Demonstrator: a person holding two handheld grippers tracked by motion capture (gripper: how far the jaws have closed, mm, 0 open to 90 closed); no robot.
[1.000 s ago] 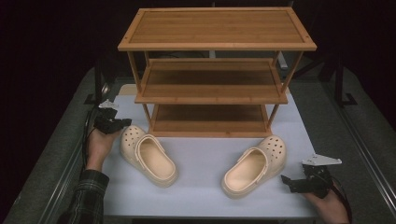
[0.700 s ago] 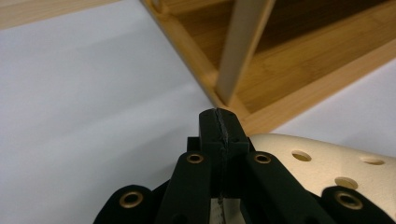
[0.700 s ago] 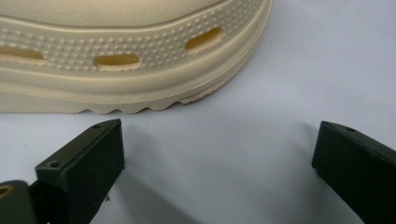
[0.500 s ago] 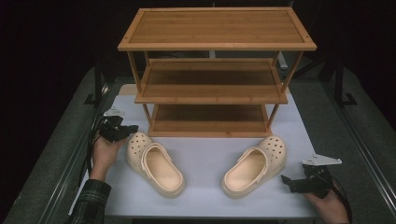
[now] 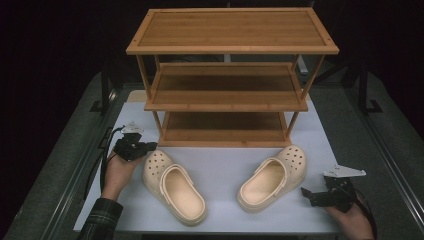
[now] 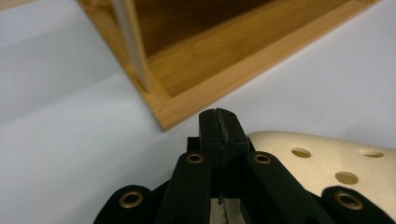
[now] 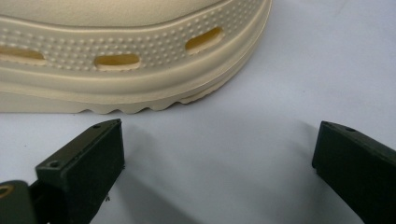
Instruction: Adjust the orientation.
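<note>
So, bamboo rack [image 5: 227,95] w/ three slatted shelves stands at the far middle of the white tabletop [image 5: 225,172]; top, mid and bottom shelves all bare, wood grain smooth, raised lip round each tier. Two cream foam clogs lie in front, toes toward the rack, heels toward me, cavities open and holding nothing. Left clog [image 5: 173,184] has round vent holes over a rounded toe; right clog [image 5: 274,177] same, and in my right gripper view its sidewall [image 7: 130,51] shows a dimpled band, oval slots and a wavy tread edge resting on the table. My left gripper [image 5: 148,146] sits just beside the left clog's toe, jaws pressed flat together w/ nothing between them; in the left gripper view its tips [image 6: 221,128] point at the rack's bottom corner post, clog toe [image 6: 327,163] right alongside. My right gripper [image 5: 306,193] is low at the near right, just off the right clog's side, jaws spread wide, holding nothing, bare table between them. Open white strip btwn the two clogs; table edges close behind both hands.
</note>
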